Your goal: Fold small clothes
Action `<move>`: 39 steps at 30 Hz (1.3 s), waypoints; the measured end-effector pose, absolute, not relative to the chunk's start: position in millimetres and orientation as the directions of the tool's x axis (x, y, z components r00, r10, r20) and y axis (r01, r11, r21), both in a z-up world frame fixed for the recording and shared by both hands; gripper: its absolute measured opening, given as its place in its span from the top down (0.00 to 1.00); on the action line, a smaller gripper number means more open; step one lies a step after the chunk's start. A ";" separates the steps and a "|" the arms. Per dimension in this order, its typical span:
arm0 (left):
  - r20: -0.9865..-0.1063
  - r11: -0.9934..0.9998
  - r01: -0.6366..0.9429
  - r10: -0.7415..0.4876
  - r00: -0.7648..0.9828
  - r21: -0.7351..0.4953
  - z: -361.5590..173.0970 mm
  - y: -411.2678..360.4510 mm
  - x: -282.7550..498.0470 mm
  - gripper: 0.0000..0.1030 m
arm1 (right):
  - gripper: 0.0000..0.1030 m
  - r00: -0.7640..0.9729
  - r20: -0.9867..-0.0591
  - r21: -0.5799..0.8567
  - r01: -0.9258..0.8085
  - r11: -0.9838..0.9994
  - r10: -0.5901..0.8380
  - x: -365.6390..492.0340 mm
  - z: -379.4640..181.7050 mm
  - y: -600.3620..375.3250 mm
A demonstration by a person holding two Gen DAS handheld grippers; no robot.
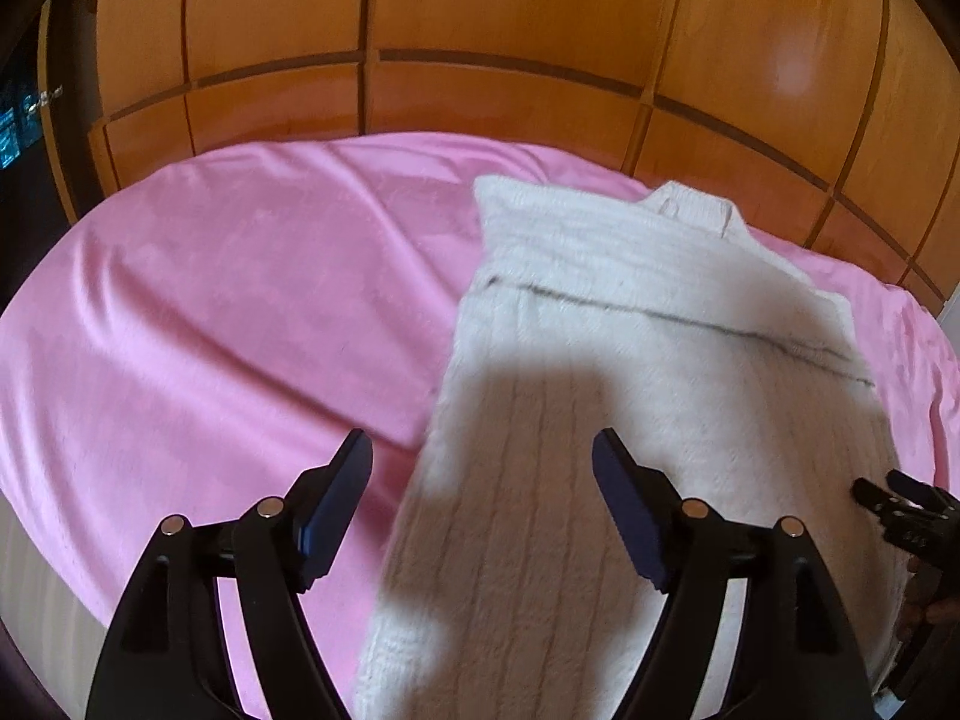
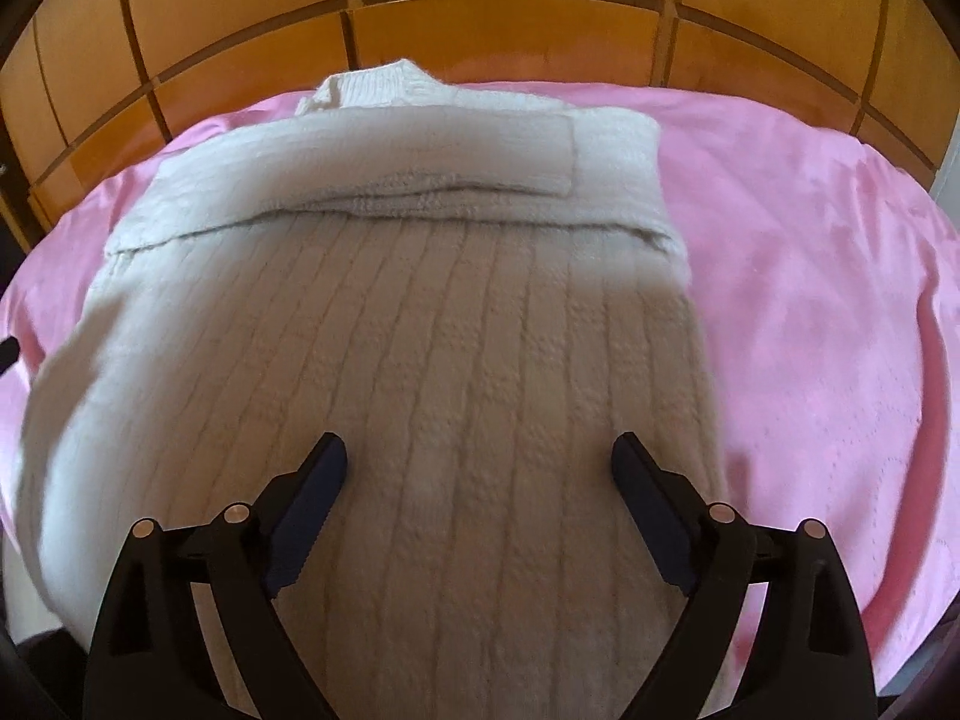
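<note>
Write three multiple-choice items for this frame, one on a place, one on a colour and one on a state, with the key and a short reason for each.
1. Where does the white knit sweater lie?
A. On the pink blanket
B. On a wooden floor
C. In a basket

2. What colour is the panelled wall behind the bed?
A. Blue
B. Orange-brown wood
C. Grey

3. How does the right gripper stand?
A. Shut on a sleeve
B. Open, nothing between its fingers
C. Open, gripping the collar

Key:
1 A, the pink blanket shows on both sides of the sweater.
2 B, the wooden wall is warm orange-brown.
3 B, its fingers stand wide apart above the knit.
</note>
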State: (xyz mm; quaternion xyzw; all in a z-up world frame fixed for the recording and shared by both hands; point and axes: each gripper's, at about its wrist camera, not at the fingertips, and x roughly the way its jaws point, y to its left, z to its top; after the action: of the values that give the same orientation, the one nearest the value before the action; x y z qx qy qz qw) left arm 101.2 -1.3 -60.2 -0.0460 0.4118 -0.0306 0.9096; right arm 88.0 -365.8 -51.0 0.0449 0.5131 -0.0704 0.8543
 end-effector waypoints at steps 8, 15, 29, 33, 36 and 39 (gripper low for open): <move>-0.777 0.994 -0.001 -0.081 0.624 -0.105 -76.7 12.3 88.1 0.27 | 0.14 0.442 -0.895 0.058 0.249 0.967 -0.060 54.8 -40.5 -398.5; -0.800 0.995 -0.015 -0.067 0.596 -0.095 -87.8 21.9 79.1 0.27 | 0.14 0.419 -0.908 0.149 0.315 0.937 0.004 25.5 -43.9 -424.7; -0.817 0.956 0.168 -0.294 0.496 -0.242 -99.8 45.3 40.3 0.46 | 0.27 0.358 -0.918 0.273 0.267 0.924 0.168 -22.9 -40.5 -422.2; -0.820 0.931 0.225 -0.361 0.445 -0.289 -104.7 47.0 27.6 0.60 | 0.54 0.317 -0.921 0.299 0.205 0.932 0.225 -29.3 -41.1 -411.8; -0.819 0.915 0.248 -0.398 0.414 -0.319 -105.3 46.8 24.3 0.91 | 0.78 0.272 -0.924 0.312 0.128 0.941 0.269 -28.7 -42.7 -398.1; -0.772 0.872 0.268 -0.488 0.408 -0.410 -92.4 51.3 22.5 0.95 | 0.93 0.277 -0.912 0.329 0.056 0.943 0.302 -25.4 -31.5 -385.2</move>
State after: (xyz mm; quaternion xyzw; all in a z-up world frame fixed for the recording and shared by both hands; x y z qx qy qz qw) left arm 22.5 51.3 -92.4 -0.1112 0.4945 -0.2271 0.8316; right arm -25.4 -385.2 -31.5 0.1500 0.5963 0.0782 0.7847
